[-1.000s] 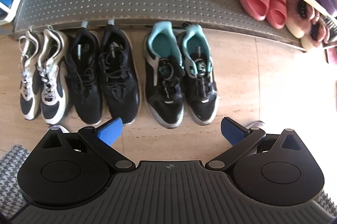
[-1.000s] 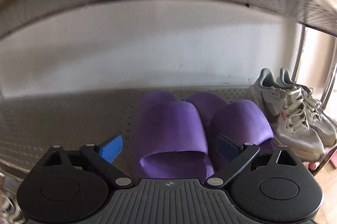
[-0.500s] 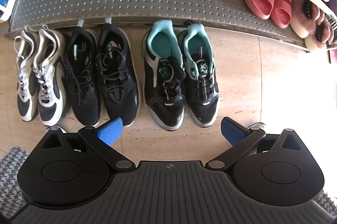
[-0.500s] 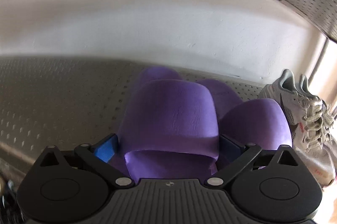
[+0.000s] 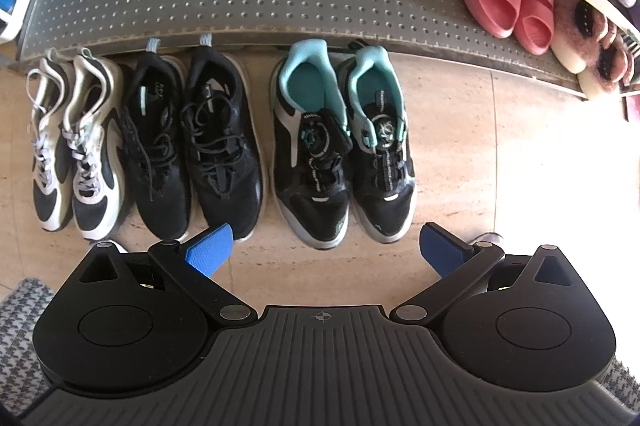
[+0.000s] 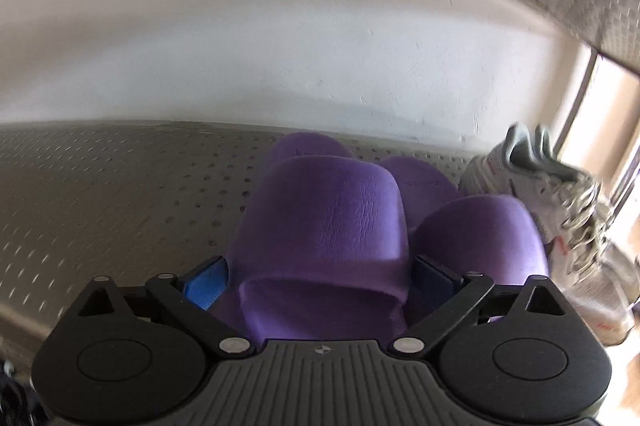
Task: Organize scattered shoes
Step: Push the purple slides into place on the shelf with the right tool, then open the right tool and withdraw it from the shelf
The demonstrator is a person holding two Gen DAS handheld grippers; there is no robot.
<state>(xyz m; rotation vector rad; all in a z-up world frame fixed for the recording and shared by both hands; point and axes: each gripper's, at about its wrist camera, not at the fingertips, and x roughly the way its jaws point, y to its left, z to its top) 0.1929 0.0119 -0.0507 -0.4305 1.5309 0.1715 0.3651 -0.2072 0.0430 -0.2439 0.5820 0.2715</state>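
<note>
Purple slide between right gripper jaws; no legible branding.

perforated shelf, purple slides, grey sneakers

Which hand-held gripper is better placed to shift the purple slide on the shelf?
Right hand-held gripper: its fingers flank the purple slide. The left hand-held gripper hangs open over the floor sneakers.
</note>
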